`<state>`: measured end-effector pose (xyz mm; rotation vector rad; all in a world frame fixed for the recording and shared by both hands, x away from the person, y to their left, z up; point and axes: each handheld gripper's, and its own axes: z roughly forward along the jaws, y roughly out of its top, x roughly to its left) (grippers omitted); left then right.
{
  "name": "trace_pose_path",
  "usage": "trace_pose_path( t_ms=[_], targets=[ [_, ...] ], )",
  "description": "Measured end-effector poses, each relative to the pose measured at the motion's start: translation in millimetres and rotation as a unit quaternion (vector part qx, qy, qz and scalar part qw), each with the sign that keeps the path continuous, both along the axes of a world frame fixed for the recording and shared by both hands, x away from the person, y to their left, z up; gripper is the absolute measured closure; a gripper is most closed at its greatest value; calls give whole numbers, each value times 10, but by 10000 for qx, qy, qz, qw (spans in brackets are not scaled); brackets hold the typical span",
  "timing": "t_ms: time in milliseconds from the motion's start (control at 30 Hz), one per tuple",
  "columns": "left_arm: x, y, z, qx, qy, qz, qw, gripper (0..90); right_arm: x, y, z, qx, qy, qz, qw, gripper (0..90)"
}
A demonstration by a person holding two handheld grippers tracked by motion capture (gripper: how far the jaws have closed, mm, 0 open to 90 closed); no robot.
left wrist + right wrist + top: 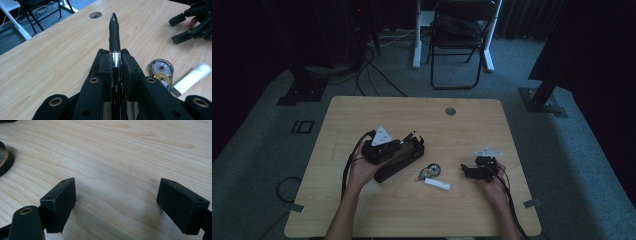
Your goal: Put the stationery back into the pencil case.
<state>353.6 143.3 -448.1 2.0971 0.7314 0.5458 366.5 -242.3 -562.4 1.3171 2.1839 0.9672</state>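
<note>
My left gripper [116,61] is shut on a black pen [114,32], whose tip points away past the jaws. In the high view this gripper [407,141] sits left of centre, over a long dark case [394,164] that lies on the table. A round correction-tape dispenser [161,71] and a white tube [191,78] lie just right of it. My right gripper [115,197] stands open just above bare wood, nothing between its pads. In the high view the right gripper [465,171] points left toward the dispenser [430,171].
The wooden table [362,210] has a round cable hole [450,111] near its far edge. A folding chair [460,35] and cables stand on the carpet beyond. The dispenser's dark rim [3,157] shows at the left of the right gripper view.
</note>
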Motion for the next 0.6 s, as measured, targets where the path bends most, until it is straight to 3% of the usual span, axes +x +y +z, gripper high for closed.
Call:
trace_pose_path(
  t_ms=[600],
  targets=[
    [65, -20, -76, 112, 138, 1, 9998, 795, 0, 0, 0, 4, -3, -1, 10000, 158]
  ],
)
